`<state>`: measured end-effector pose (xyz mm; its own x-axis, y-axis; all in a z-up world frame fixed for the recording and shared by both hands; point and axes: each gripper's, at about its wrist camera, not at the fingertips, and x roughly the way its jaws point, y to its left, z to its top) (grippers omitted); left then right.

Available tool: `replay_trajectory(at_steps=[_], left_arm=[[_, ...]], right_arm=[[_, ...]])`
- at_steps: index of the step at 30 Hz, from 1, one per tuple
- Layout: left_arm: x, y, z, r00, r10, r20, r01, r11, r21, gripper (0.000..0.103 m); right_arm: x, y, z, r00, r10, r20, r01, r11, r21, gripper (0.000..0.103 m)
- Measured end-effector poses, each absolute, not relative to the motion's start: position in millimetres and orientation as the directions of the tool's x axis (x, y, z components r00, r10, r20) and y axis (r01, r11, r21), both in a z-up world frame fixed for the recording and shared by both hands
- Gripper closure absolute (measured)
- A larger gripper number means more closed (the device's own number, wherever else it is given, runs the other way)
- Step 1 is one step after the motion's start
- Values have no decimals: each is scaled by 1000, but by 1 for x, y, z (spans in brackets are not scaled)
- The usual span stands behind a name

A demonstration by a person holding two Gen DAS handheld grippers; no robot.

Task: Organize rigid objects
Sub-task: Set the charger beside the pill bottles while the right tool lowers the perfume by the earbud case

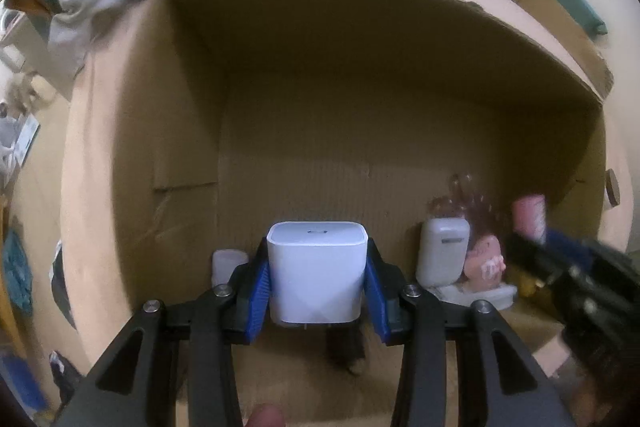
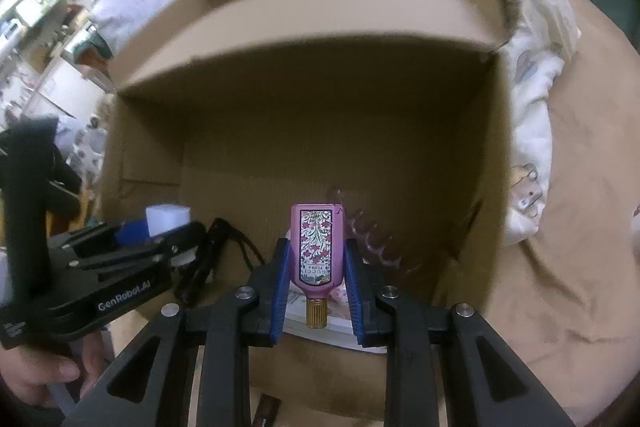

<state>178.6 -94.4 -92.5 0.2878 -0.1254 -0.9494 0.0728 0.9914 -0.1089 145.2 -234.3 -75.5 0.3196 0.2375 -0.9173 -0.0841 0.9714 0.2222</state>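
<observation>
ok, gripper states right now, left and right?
Left gripper: closed on the white square plastic charger block.
Right gripper: closed on the pink floral-label perfume bottle, gold cap toward the camera.

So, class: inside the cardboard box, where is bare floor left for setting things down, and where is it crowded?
Bare floor lies along the far wall of the brown cardboard box and toward its left wall. It is crowded at the near right: a grey-white rounded case, a pink figurine and crinkled clear wrapping cluster there.
</observation>
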Motion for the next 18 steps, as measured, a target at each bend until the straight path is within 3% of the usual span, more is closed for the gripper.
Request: replay_trajectory(at_steps=[18], left_arm=[[169,-115,-105,290,-48,-956,142,990,-7,65]], right_arm=[[152,-217,-109,215,199,-956,-44,980,194,76]])
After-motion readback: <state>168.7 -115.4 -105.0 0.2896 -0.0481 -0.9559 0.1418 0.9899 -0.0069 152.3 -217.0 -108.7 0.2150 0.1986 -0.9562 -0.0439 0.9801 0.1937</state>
